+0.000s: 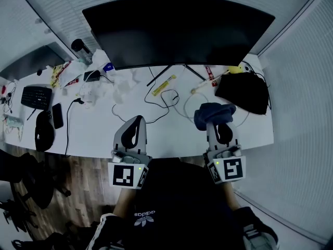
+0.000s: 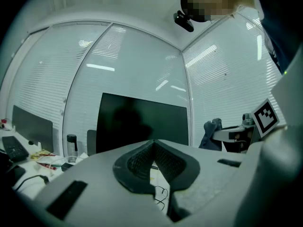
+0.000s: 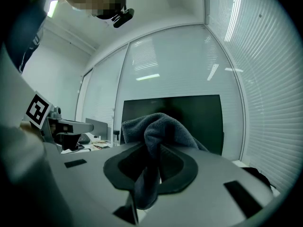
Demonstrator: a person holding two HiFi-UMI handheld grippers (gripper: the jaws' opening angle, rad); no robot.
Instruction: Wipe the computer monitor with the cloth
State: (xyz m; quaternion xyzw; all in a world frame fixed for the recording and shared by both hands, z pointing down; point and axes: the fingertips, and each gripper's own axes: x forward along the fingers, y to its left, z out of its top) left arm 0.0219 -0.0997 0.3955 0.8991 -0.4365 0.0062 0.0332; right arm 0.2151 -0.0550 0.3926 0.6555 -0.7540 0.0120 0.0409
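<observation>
Pointing at monitor, bunched cloth clamped in right claw; left claw together

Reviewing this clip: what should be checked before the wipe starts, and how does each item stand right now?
1. Cloth clamped in right tongs: ok, jaws shut on it.
2. Left tongs free: ok, jaws together, nothing between.
3. Monitor faces the person: ok.
4. Nothing tall between cloth and screen: ok, only cables lying flat.
5. Cloth on screen: not ok, apart from it.
6. Cloth clean: cannot tell.
</observation>
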